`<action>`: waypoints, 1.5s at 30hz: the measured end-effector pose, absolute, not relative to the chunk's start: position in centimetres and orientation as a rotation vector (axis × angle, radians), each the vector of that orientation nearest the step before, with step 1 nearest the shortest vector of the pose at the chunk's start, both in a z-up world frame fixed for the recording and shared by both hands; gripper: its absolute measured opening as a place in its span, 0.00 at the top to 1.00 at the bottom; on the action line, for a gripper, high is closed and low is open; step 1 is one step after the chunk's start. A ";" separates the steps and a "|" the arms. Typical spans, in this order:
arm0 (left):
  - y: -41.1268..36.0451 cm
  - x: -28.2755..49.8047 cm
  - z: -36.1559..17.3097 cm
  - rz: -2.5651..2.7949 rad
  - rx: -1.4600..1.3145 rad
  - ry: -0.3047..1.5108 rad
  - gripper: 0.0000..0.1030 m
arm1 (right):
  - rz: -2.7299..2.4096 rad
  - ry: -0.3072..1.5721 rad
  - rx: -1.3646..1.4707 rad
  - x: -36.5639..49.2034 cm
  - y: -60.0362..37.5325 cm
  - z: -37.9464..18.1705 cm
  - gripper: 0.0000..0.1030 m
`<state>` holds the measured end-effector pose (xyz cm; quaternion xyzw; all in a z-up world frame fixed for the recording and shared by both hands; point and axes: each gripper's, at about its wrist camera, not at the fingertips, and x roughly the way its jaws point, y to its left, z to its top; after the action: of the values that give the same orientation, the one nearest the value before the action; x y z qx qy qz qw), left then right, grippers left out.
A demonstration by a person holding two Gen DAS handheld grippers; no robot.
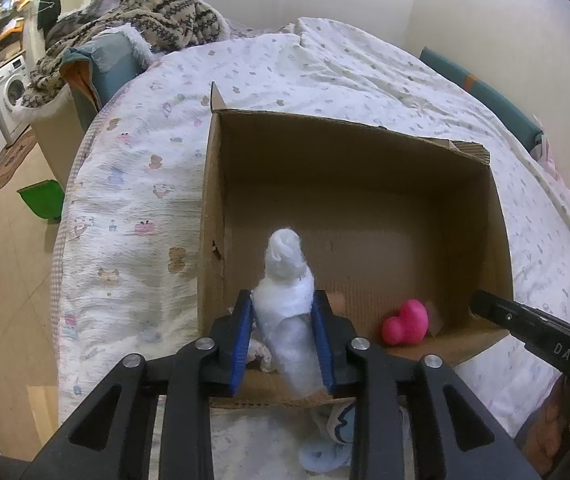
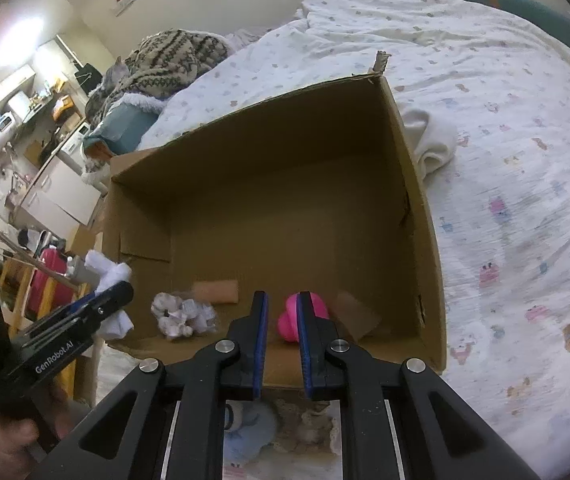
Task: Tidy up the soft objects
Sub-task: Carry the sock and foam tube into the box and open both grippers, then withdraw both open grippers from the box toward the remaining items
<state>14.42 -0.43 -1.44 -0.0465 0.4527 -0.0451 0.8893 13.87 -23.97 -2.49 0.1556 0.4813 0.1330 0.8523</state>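
An open cardboard box sits on the bed. My left gripper is shut on a white fluffy cotton roll, held upright over the box's near left corner; it also shows in the right wrist view. A pink soft toy lies on the box floor near the front wall. My right gripper is open and empty above the box's near edge, with the pink toy below, showing past its fingers. A crumpled pale soft thing and a peach roll also lie in the box.
A blue plush and a beige soft thing lie on the bed in front of the box. A white cloth lies beside the box's right wall. A patterned blanket is piled at the bed's far end. The floor lies to the left.
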 end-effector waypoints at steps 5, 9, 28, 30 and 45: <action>-0.6 14.1 -1.2 -0.089 -0.096 0.925 0.48 | 0.265 1.044 0.364 14.2 -24.5 -3.0 0.74; -1.0 14.1 -1.0 -0.089 -0.089 0.924 0.41 | 0.256 1.046 0.388 14.3 -24.8 -3.1 0.28; -0.7 12.7 0.1 -0.057 -0.069 0.881 0.41 | 0.244 1.030 0.374 13.5 -25.0 -2.4 0.27; -0.5 12.2 0.4 -0.051 -0.080 0.873 0.41 | 0.239 1.025 0.377 13.1 -25.2 -2.2 0.27; 0.8 8.7 0.4 -0.036 -0.138 0.916 0.40 | 0.213 1.058 0.411 9.2 -26.1 -2.0 0.27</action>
<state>8.66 0.76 0.40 -0.0663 0.4420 -0.0173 0.8944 9.25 -26.08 -1.98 0.1942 0.5000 0.1006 0.8380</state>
